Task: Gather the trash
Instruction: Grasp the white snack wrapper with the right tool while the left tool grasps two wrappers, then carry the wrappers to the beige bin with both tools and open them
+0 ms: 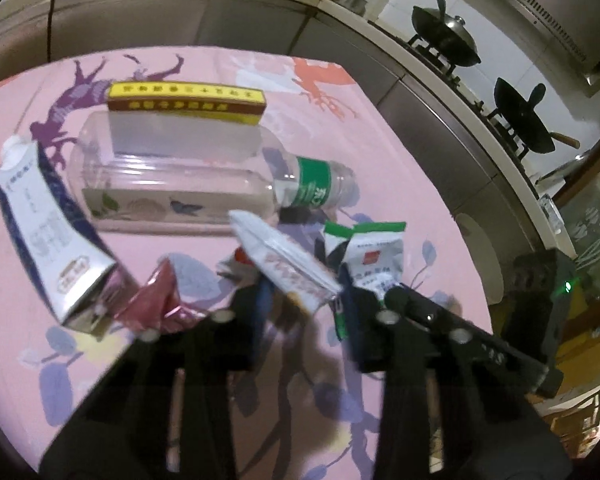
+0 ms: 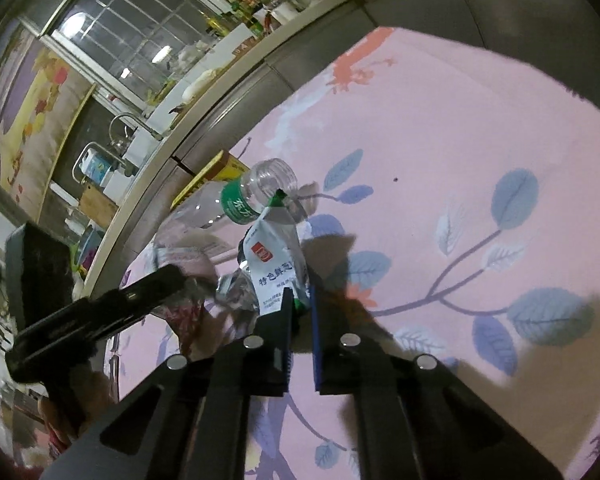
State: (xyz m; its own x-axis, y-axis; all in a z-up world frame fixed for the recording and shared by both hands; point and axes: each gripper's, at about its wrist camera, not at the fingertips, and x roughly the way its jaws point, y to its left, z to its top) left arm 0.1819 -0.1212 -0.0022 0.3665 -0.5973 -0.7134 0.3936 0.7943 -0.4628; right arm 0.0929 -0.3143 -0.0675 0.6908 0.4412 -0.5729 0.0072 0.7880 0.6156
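Pink cloth (image 1: pixel 400 184) with purple, blue and orange leaf and branch prints, spread over a table beside grey kitchen cabinets (image 1: pixel 220 20). Two black woks (image 1: pixel 446 36) on a stove, range hood (image 1: pixel 548 4) above. Sink tap (image 2: pixel 130 128) and cluttered counter in the right wrist view. Trash clustered together: clear bottle (image 1: pixel 204 176), yellow box (image 1: pixel 186 102) behind it, milk carton (image 1: pixel 48 232), red wrapper (image 1: pixel 160 296). Left gripper (image 1: pixel 300 300) spread apart around a white sachet (image 1: pixel 288 268). Right gripper (image 2: pixel 298 304) clamped on a white-green packet (image 2: pixel 276 260).
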